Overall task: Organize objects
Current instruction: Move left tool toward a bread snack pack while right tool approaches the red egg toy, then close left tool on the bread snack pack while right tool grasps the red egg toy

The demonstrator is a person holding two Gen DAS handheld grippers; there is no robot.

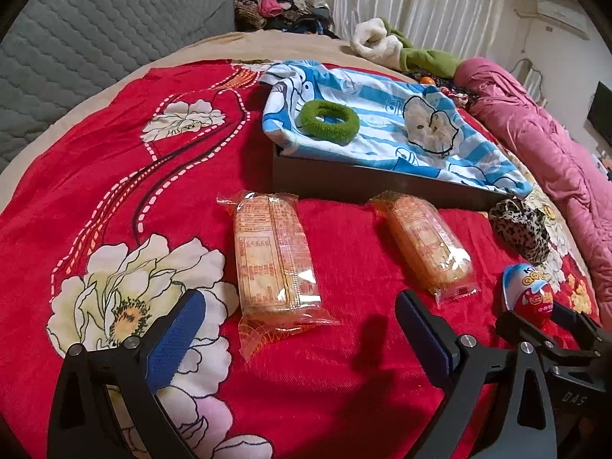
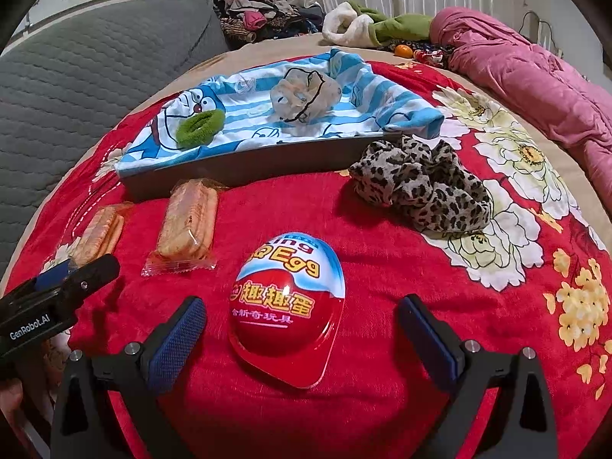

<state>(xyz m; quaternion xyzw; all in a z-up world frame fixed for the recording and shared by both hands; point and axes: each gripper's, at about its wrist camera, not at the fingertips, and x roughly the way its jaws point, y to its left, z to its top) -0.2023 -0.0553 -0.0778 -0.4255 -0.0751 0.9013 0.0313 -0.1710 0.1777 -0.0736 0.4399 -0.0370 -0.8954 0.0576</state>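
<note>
A dark box point(image 1: 367, 183) lined with a blue striped cartoon cloth point(image 1: 382, 114) holds a green scrunchie point(image 1: 328, 119) and a pale scrunchie point(image 1: 430, 124). Two wrapped biscuit packs point(image 1: 273, 256) point(image 1: 426, 244) lie in front of it. A leopard scrunchie point(image 2: 420, 187) lies to the right. A red toy egg point(image 2: 288, 306) lies between the open fingers of my right gripper point(image 2: 302, 331). My left gripper point(image 1: 300, 329) is open and empty, just in front of the left biscuit pack.
The red flowered blanket point(image 1: 95, 172) covers the bed. A grey quilted cushion point(image 1: 95, 30) is at left, a pink duvet point(image 2: 535, 76) at right, clothes point(image 2: 260, 15) and a green-white garment point(image 2: 367, 25) at the back.
</note>
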